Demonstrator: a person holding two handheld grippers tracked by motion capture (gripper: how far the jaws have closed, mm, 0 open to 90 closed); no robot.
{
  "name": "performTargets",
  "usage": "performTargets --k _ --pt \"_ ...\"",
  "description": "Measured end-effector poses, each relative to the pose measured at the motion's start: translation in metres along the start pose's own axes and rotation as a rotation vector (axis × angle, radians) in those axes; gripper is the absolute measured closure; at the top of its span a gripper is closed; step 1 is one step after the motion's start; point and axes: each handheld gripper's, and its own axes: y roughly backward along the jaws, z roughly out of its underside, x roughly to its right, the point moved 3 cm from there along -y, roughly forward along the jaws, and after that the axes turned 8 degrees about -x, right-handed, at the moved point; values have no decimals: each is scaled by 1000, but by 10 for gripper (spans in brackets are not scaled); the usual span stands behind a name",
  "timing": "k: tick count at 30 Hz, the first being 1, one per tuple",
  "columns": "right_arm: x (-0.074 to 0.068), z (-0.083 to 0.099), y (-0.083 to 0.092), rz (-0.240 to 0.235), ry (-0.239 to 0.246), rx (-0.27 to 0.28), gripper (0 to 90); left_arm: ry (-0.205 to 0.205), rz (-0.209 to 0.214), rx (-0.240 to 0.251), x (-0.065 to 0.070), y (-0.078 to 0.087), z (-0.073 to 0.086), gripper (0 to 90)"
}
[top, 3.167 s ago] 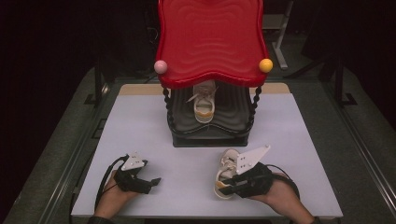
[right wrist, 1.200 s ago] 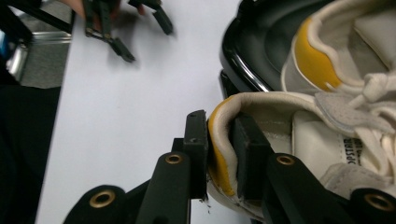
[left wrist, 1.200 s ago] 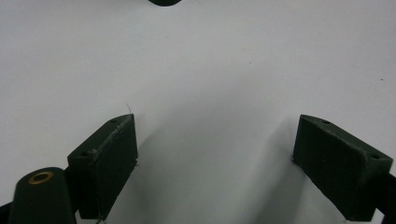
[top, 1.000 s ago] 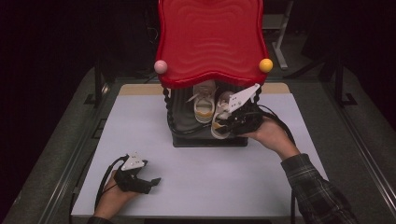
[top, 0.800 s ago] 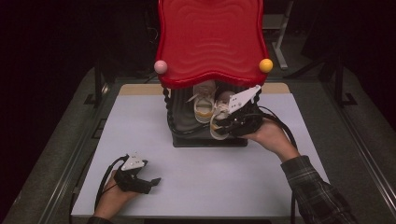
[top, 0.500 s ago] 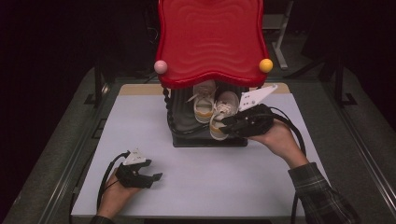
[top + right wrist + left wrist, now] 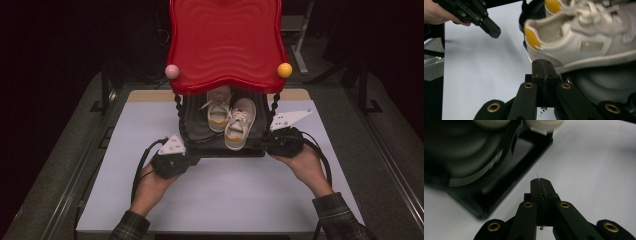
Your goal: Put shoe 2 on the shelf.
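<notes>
Shoes (image 7: 232,116), a pale pair with yellow heel patches, sit side by side on the black ridged base (image 7: 200,131) of a stand at the far middle of the white table (image 7: 215,195). Red wavy canopy (image 7: 226,42) overhangs them, carried on black beaded posts, with a pink ball (image 7: 172,71) at its left corner and a yellow ball (image 7: 284,70) at its right.

Nearer shoe (image 7: 584,42) lies on its sole with the heel toward the person, overhanging the front edge of the base; in the right gripper view its heel and toothed sole edge sit just above the jaw tips. The other shoe lies farther back, touching it.

Left gripper (image 7: 186,159) rests at the front left corner of the base, its tip just beside the black edge. Its jaws have just been closing and now meet flat (image 7: 541,185), nothing between them.

Right gripper (image 7: 264,146) sits at the front right corner of the base, pointing in toward the nearer shoe. Its jaws have just been closing too; they are pressed together (image 7: 543,67) and empty, close under the shoe's heel. Whether they touch the shoe cannot be told.
</notes>
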Motion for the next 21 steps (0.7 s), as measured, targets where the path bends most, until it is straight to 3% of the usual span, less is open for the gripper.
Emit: performTargets --k 5,9,12,16,21 --pt "6 4 -7 27 -36 7 896 -31 -37 24 -4 -15 -32 897" --pt "9 3 -9 53 -49 12 896 -33 -58 42 -9 -26 -47 897" --pt "10 1 -11 58 -56 19 896 -28 -52 57 -10 -31 -52 896" --pt "11 -1 -14 81 -61 22 898 -55 -16 93 -8 -36 -54 897" --pt "14 -5 -15 109 -68 32 898 -57 -18 108 -7 -38 -56 898"
